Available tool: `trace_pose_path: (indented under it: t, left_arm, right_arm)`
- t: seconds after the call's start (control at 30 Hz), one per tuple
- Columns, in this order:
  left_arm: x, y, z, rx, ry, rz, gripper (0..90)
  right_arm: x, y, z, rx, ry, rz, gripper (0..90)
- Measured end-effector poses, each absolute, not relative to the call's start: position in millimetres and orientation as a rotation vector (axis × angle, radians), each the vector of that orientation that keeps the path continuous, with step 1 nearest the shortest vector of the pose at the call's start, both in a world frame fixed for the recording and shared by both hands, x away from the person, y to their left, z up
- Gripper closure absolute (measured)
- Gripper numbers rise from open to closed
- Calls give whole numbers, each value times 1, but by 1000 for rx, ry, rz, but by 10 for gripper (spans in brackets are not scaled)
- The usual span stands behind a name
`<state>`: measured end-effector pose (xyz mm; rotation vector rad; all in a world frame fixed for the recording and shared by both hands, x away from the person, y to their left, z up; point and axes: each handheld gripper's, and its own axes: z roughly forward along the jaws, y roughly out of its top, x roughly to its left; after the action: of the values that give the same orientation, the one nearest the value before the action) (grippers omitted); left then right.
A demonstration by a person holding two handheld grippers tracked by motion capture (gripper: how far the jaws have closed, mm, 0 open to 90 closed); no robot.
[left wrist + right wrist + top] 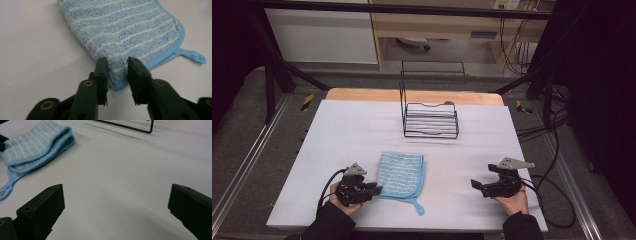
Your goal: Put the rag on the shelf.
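On the white table, near the person's edge and left of centre, lies a folded blue striped cloth, its hanging loop trailing at the near right corner. Beyond it, toward the far side, stands a black wire rack, well apart from the cloth.

Left gripper sits at the cloth's near left corner. Its own view shows the jaws partly spread with the folded corner between them; the pads stand beside the pile, and no squeeze on the fabric is evident. Right gripper rests on the table well to the right, jaws spread wide with nothing between them.

Judgement: the step in hand is the hold at this corner. To do it well, the jaws should take both layers deep enough past the bound edge, then close squarely, so the fold does not slip or open. Right gripper should take the opposite edge before any lift.
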<state>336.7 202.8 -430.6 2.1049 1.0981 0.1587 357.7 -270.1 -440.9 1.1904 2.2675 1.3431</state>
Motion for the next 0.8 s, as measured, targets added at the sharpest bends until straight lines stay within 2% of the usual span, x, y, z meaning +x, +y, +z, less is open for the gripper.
trace_pose_path:
  t: [0.43, 0.8]
  left_arm:
    - [360, 208, -411, 2078, 1049, 287, 302]
    - [394, 211, -401, 2054, 1084, 314, 156]
  right_arm:
    - [358, -270, -441, 1189, 2272, 1339, 13]
    - [359, -270, -442, 1192, 2272, 1337, 13]
